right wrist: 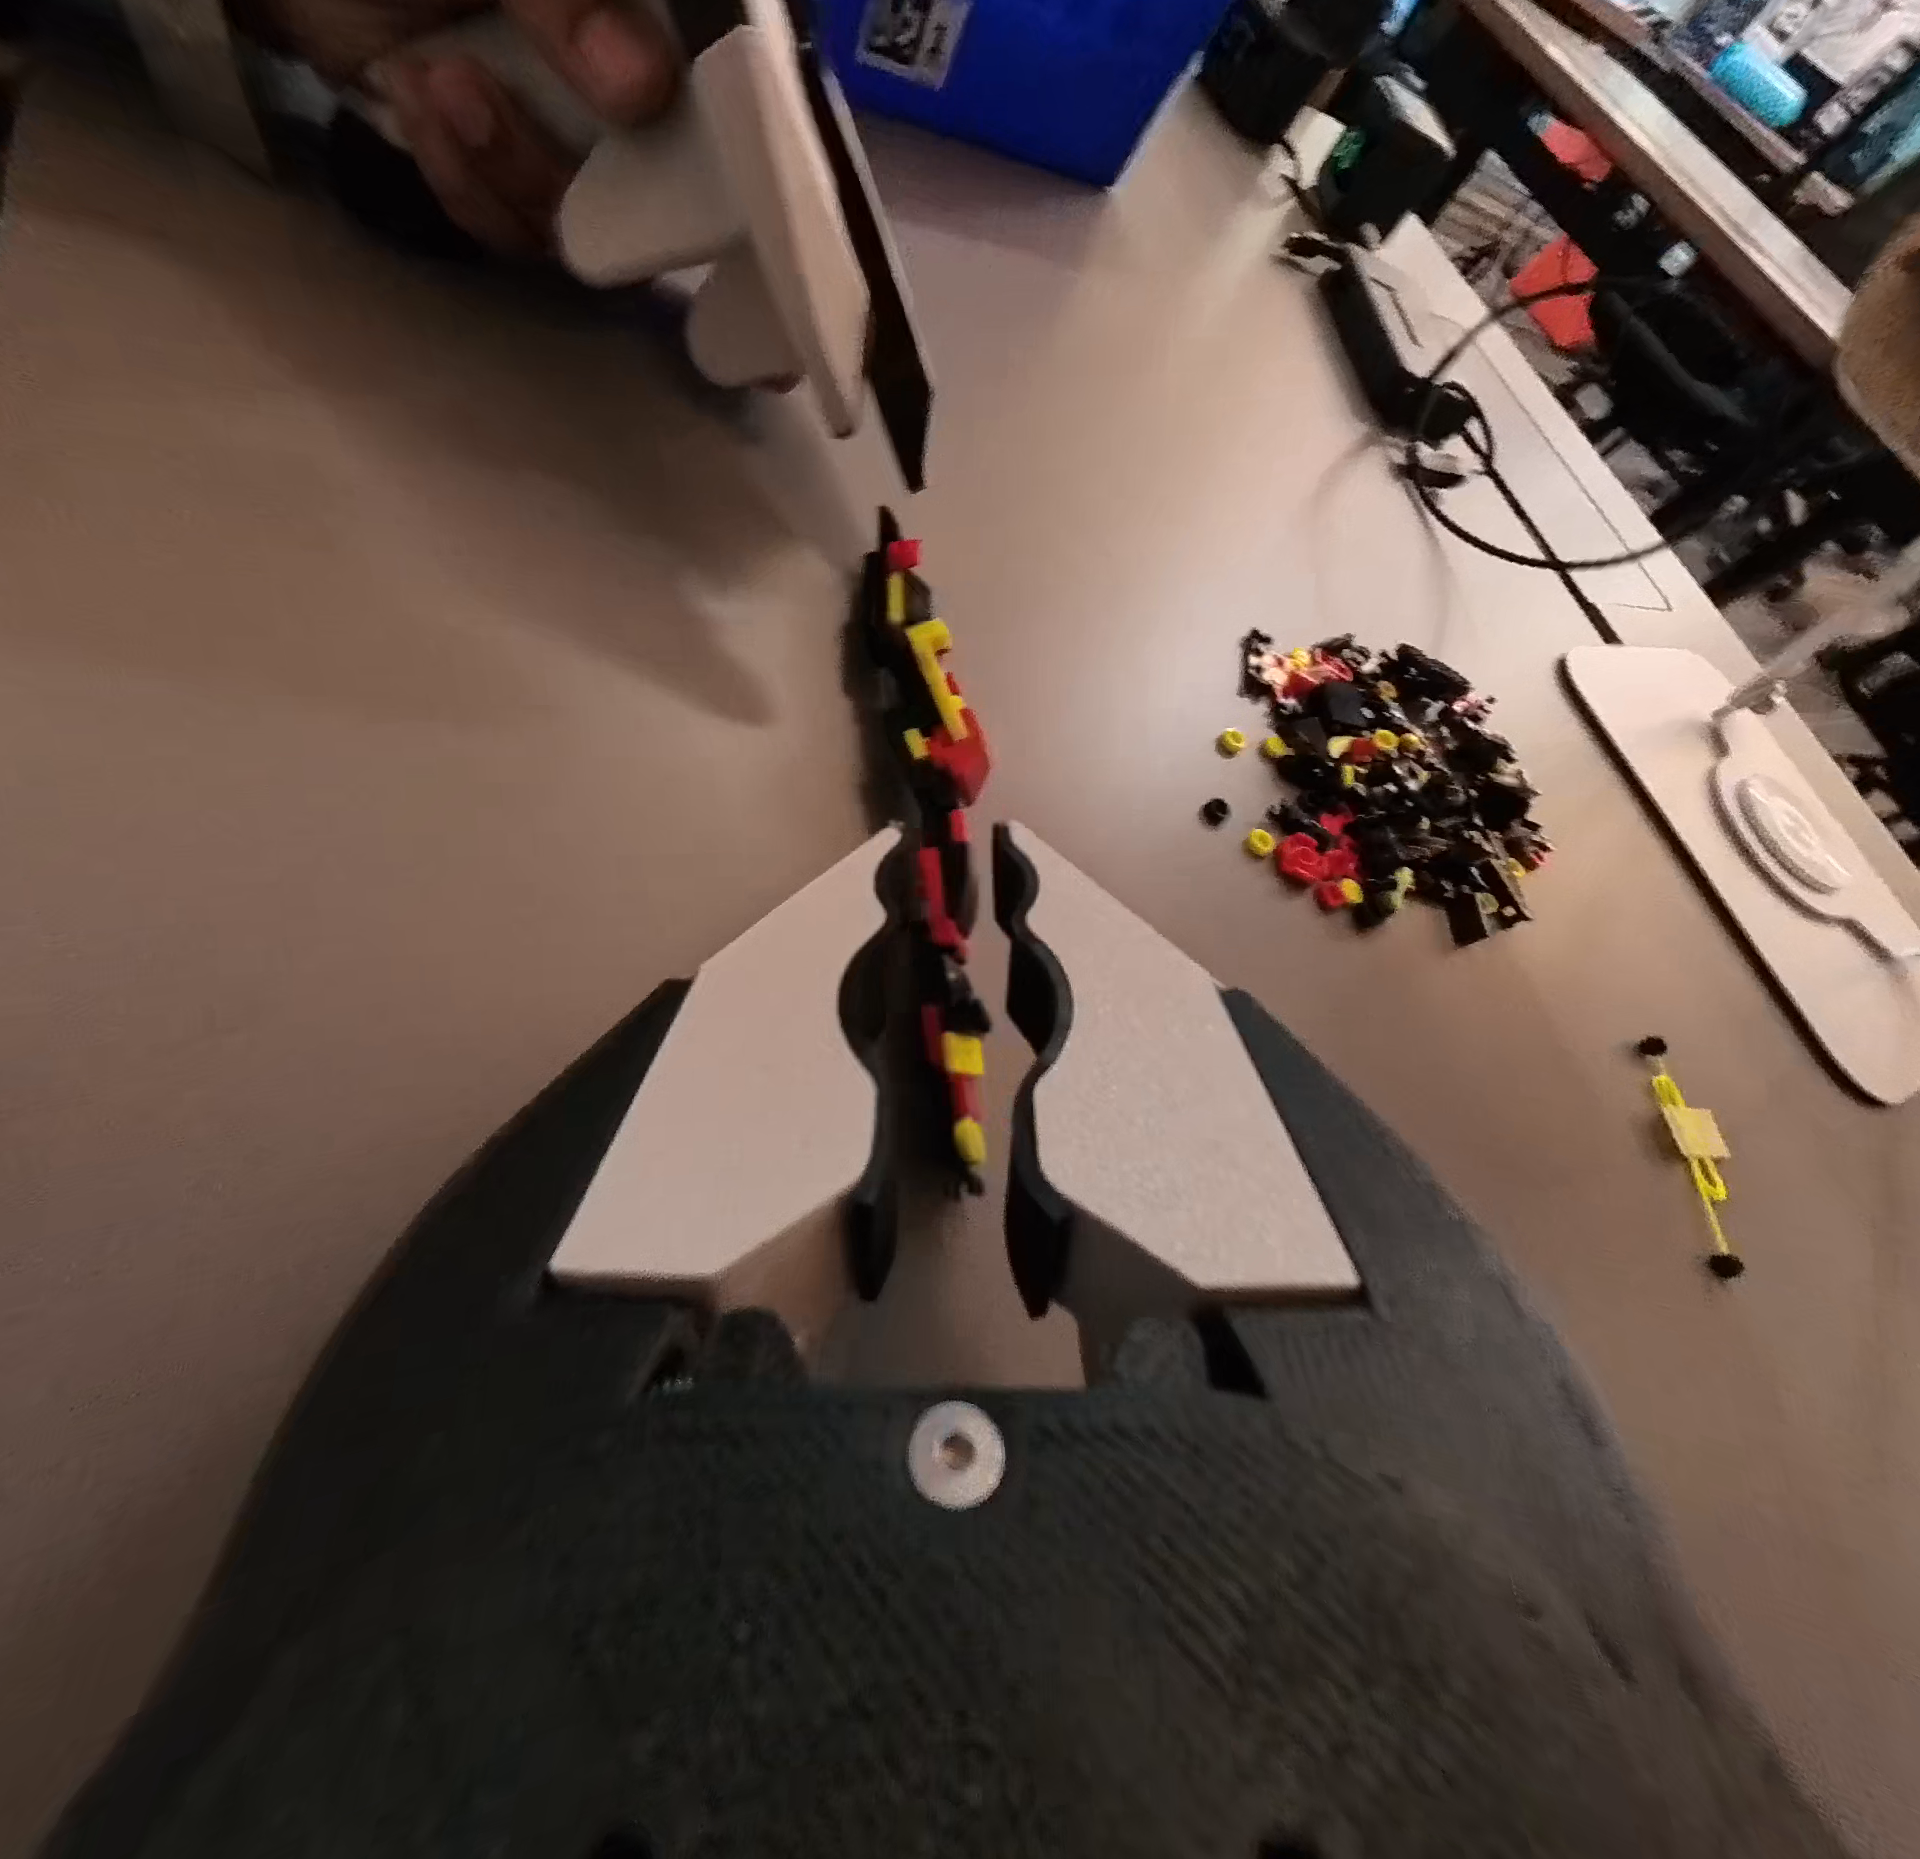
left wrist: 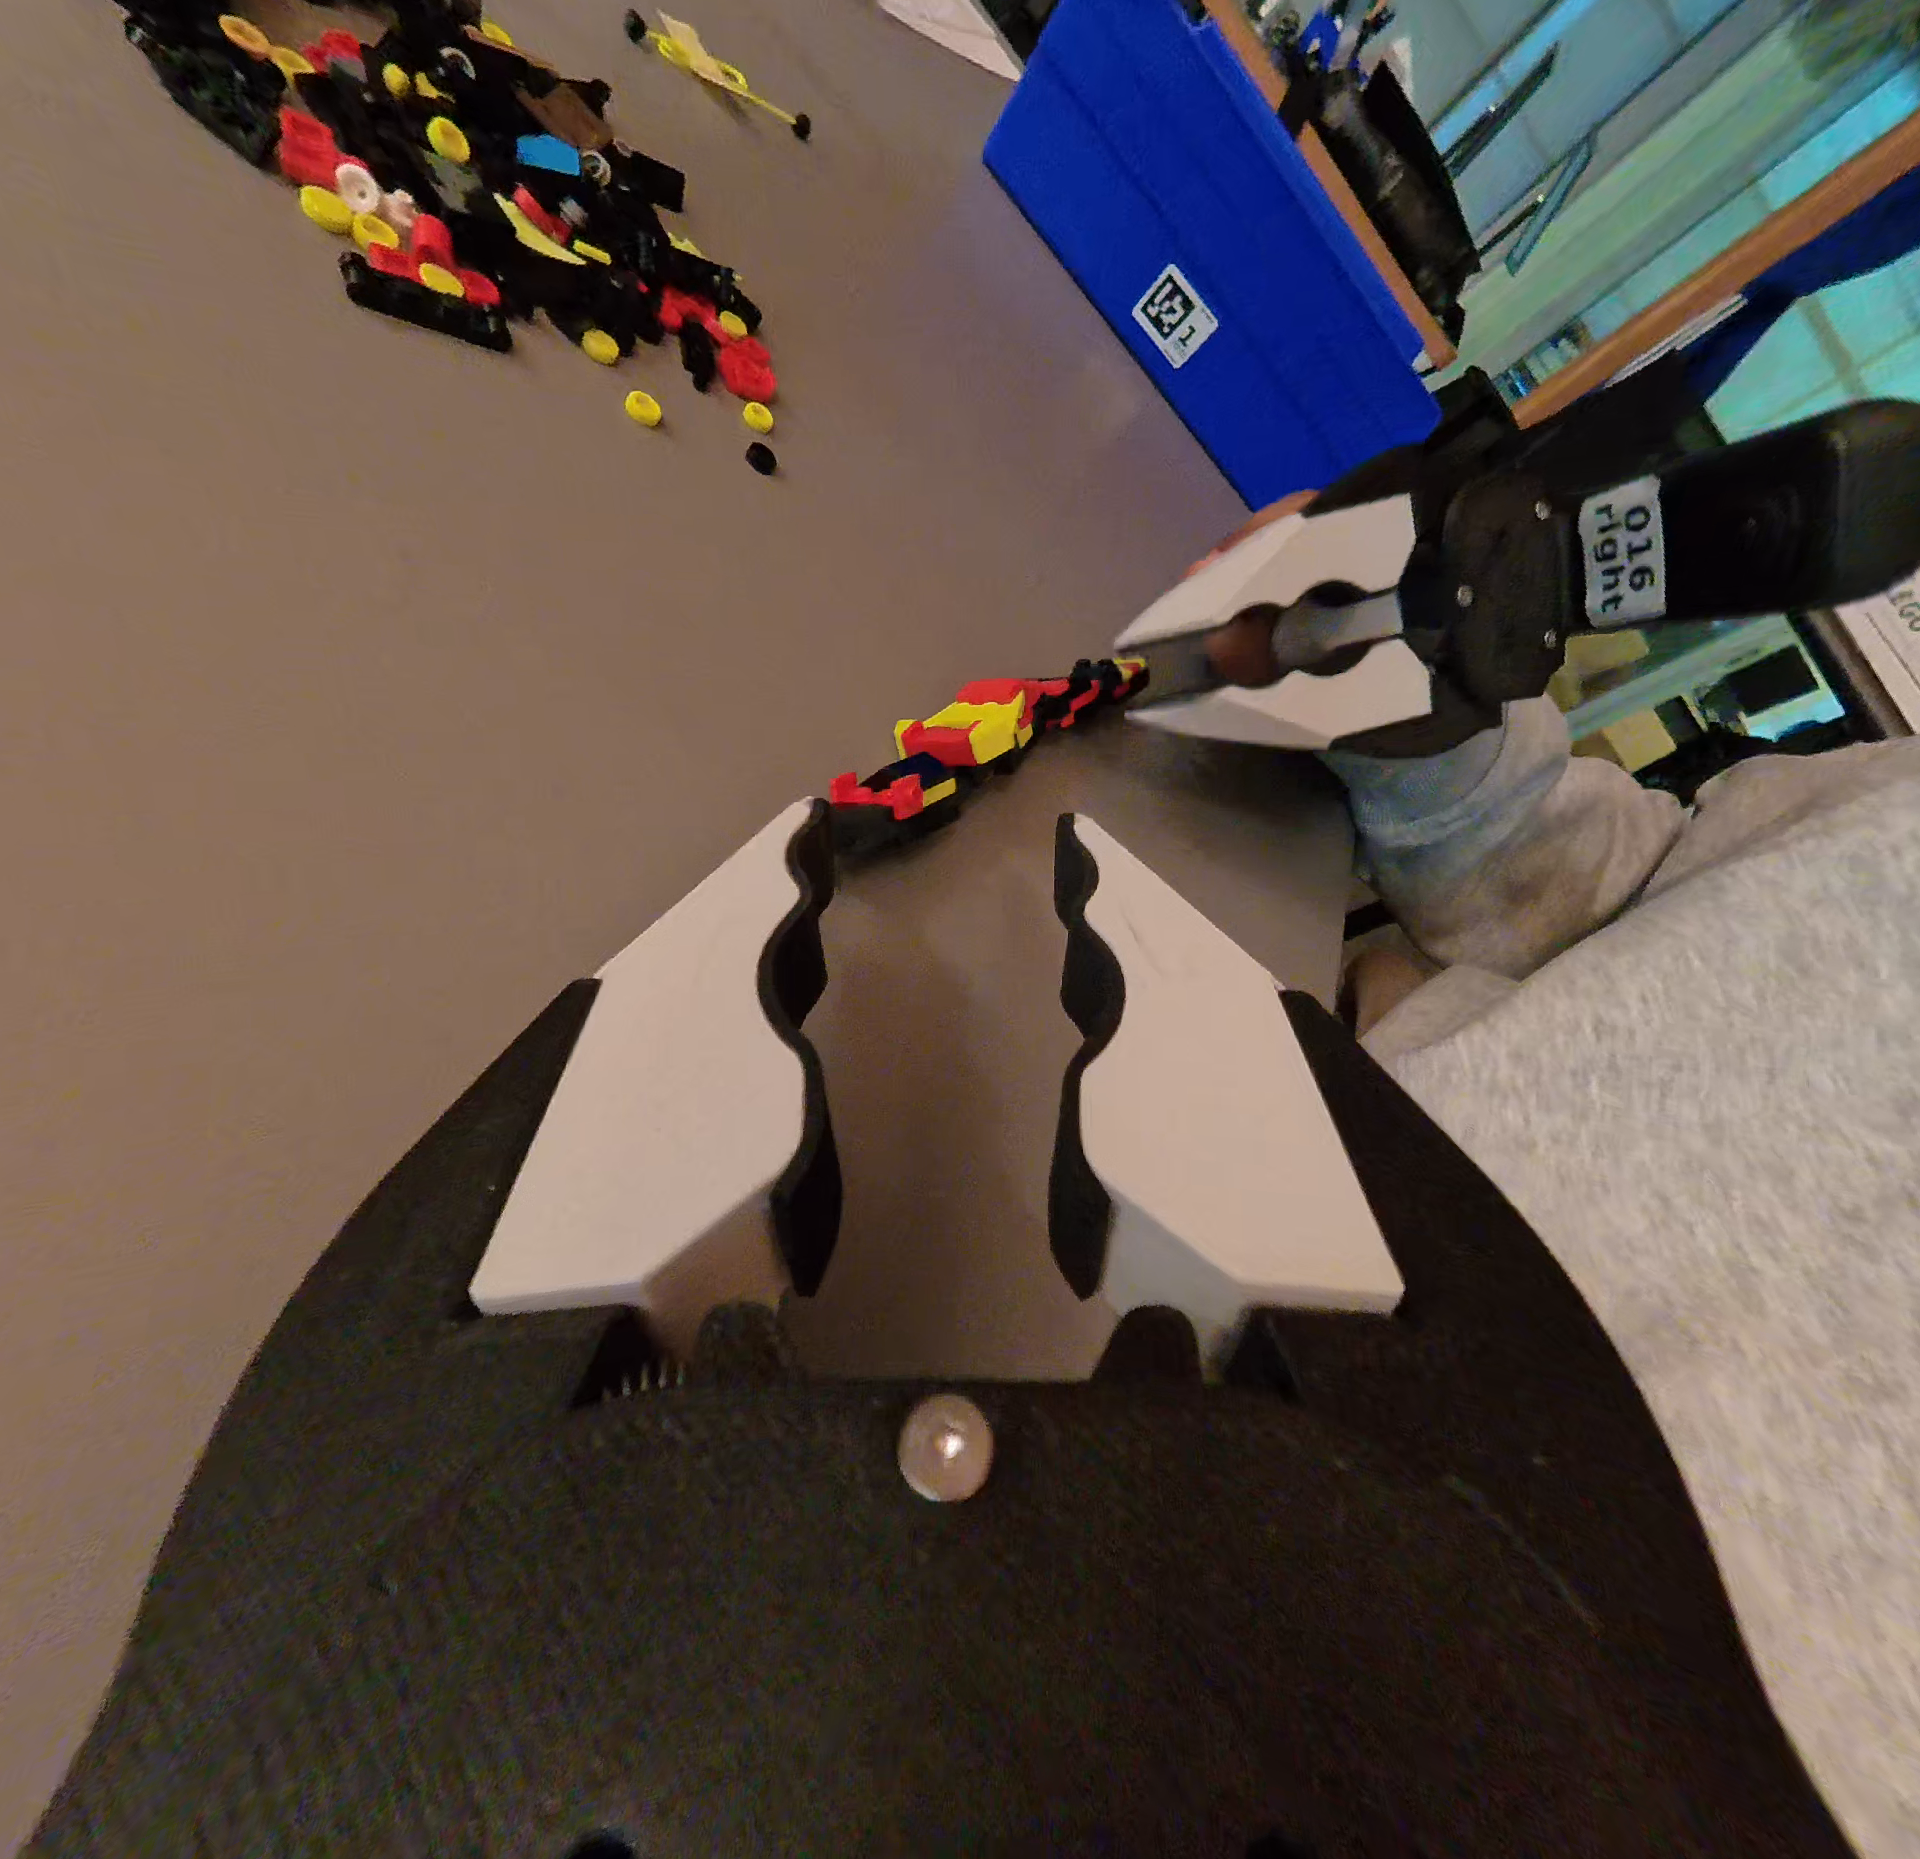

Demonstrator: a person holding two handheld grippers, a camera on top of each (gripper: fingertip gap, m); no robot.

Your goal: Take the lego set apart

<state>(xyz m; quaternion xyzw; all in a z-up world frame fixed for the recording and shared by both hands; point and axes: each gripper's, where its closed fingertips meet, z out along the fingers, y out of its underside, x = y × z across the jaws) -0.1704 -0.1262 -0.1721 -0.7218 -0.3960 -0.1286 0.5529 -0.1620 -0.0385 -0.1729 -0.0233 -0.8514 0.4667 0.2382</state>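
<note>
- Lego assembly (right wrist: 935, 822): long, narrow strip of black, red and yellow bricks; centre of the right wrist view, running from between the right gripper's fingers up toward the left gripper's tip. In the left wrist view (left wrist: 987, 739) it sits right of centre, slanting between the two grippers.
- Right gripper (right wrist: 945, 843): fingers narrowed around the near end of the assembly, holding it; seen at right in the left wrist view (left wrist: 1132, 682), black body, white fingers.
- Left gripper (left wrist: 940, 822): fingers spread wide, nothing between them; the left fingertip is just beside the assembly's end, contact not clear. In the right wrist view its tip (right wrist: 909, 469) is at upper centre, blurred.
- Loose brick pile (left wrist: 468, 178): black, red, yellow pieces, one blue; upper left of the left wrist view, right of centre in the right wrist view (right wrist: 1392, 781).
- Yellow axle piece with black ends (right wrist: 1688, 1155): lies apart from the pile, right edge.
- Blue bin (left wrist: 1195, 220): upper right, on the table.
- Table (left wrist: 312, 770): brown, plain.
- Grey sleeve (left wrist: 1662, 1134): right side.
</note>
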